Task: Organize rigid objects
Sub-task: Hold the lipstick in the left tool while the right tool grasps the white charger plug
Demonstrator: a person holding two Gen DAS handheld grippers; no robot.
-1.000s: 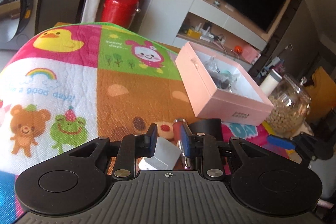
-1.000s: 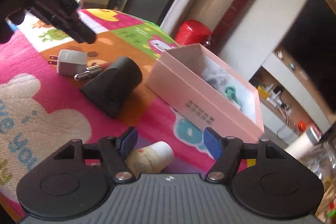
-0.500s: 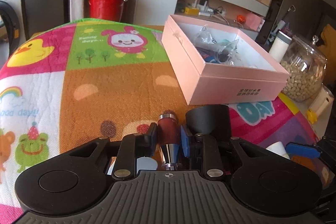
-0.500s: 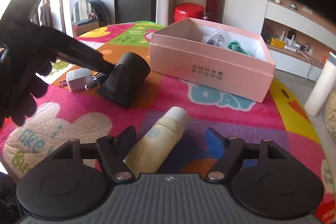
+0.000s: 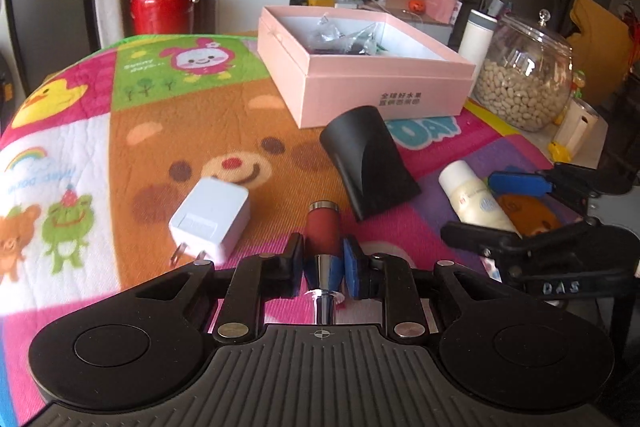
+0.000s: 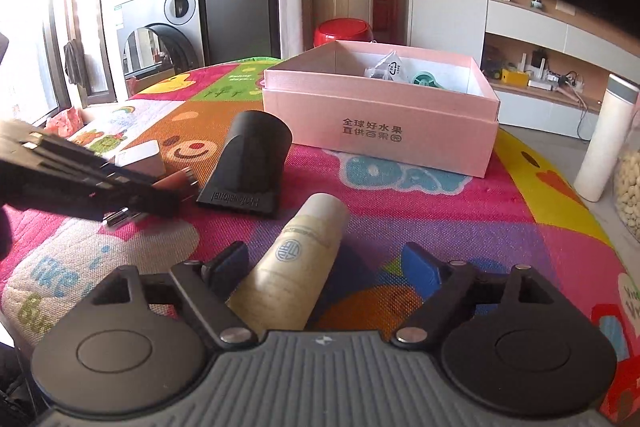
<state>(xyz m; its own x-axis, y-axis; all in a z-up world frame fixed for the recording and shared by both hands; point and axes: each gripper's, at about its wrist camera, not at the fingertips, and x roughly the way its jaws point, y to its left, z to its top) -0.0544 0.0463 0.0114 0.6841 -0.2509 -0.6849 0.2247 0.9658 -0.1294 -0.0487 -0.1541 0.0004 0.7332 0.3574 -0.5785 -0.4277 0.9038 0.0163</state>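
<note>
The left hand-held gripper (image 5: pixel 323 265) pinches a red tube (image 5: pixel 322 227). The right hand-held gripper (image 6: pixel 325 263) is opening wide around a cream bottle (image 6: pixel 298 263) near the counter's (image 6: pixel 460 215) edge.

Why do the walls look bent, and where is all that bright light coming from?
Left wrist view: the fisheye lens curves the doorway and the play mat; the pink box stays sharp. Right wrist view: daylight through the window blows out the upper left corner, and the left gripper there shows as a dark shape against it.
</note>
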